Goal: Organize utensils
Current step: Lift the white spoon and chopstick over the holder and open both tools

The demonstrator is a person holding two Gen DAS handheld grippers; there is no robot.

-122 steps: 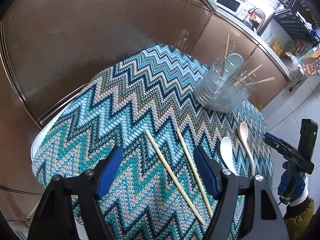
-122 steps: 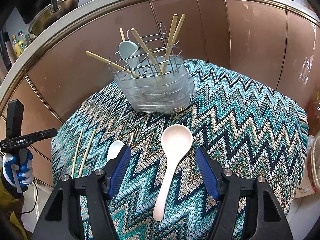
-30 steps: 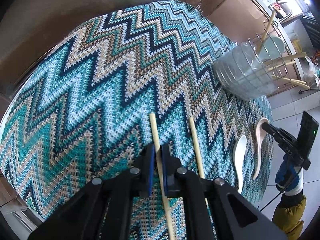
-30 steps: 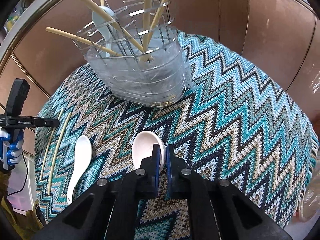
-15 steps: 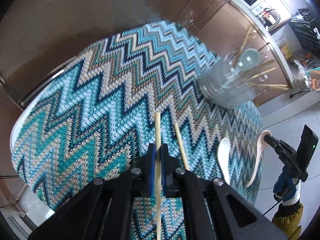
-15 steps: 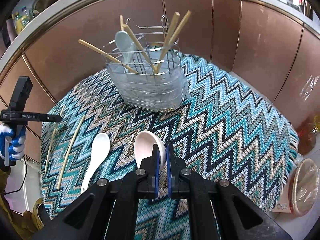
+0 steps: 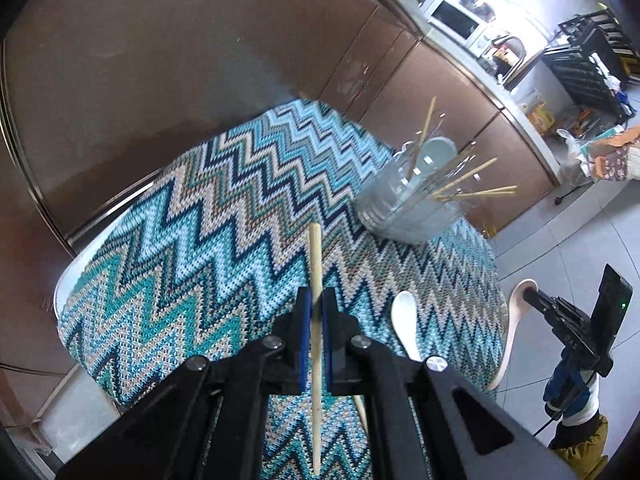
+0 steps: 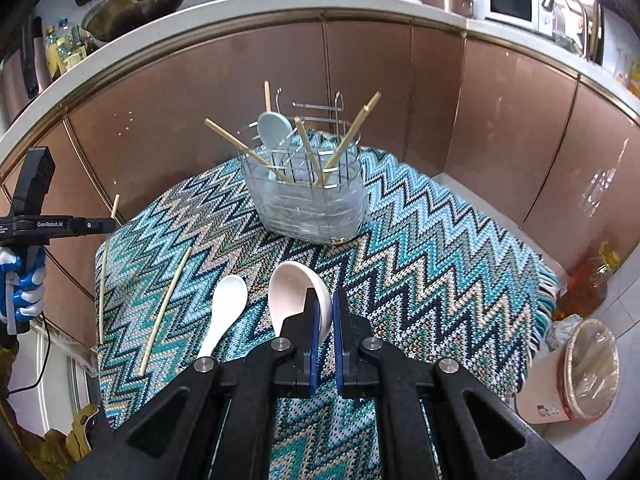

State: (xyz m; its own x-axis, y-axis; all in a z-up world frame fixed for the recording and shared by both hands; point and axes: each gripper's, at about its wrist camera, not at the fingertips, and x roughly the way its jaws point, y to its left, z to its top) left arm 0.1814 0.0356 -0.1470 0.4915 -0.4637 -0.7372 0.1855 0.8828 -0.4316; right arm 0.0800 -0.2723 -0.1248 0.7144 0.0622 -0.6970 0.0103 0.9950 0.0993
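Observation:
My left gripper (image 7: 315, 300) is shut on a wooden chopstick (image 7: 315, 252), held clear of the zigzag cloth (image 7: 180, 240). A second chopstick (image 8: 166, 308) and a white spoon (image 7: 406, 320) lie on the cloth. My right gripper (image 8: 324, 300) is shut on a beige spoon (image 8: 290, 284) by its handle, bowl forward, lifted above the cloth. A wire utensil holder (image 8: 308, 200) with a clear liner stands at the far side. It holds several chopsticks and a pale blue spoon (image 8: 274, 128). In the right wrist view the left gripper (image 8: 112, 224) shows at the left edge with its chopstick (image 8: 103, 280).
Brown cabinet fronts (image 8: 400, 80) curve closely around the table's far side. A waste bin (image 8: 580, 372) and an oil bottle (image 8: 588, 280) stand on the floor to the right. The counter carries a microwave (image 7: 456, 16) and pans.
Both grippers have risen and pulled back. The chopstick has come up off the cloth in the left gripper, and the beige spoon has lifted in the right gripper.

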